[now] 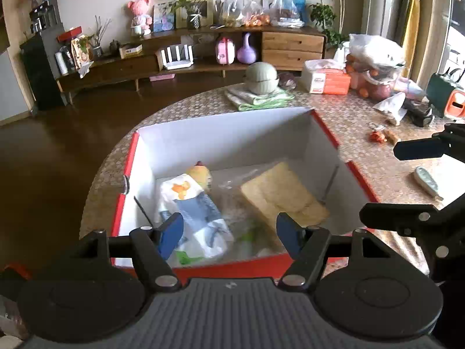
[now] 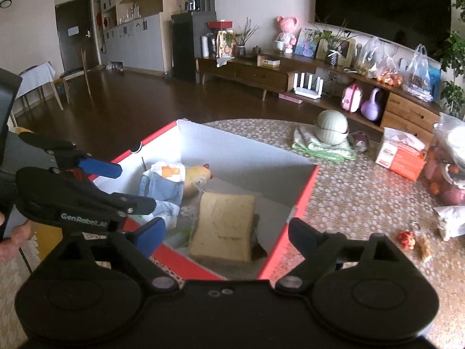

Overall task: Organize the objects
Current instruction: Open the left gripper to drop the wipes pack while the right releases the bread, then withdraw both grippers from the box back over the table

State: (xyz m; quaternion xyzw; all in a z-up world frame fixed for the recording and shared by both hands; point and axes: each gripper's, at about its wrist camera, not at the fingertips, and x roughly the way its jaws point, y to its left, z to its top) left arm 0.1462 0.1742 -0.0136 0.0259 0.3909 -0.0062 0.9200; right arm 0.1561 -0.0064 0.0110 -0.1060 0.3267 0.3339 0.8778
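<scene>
Box [image 1: 328, 133] beneath both spread grippers [image 1: 229, 232] [image 2: 226, 232], fingers empty

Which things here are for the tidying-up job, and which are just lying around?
For the job:
red box
tan packet inside it
white-and-blue bag inside it
left hand-held gripper, open
right hand-held gripper, open

Just lying about:
green bowls
tissue pack
remote
</scene>
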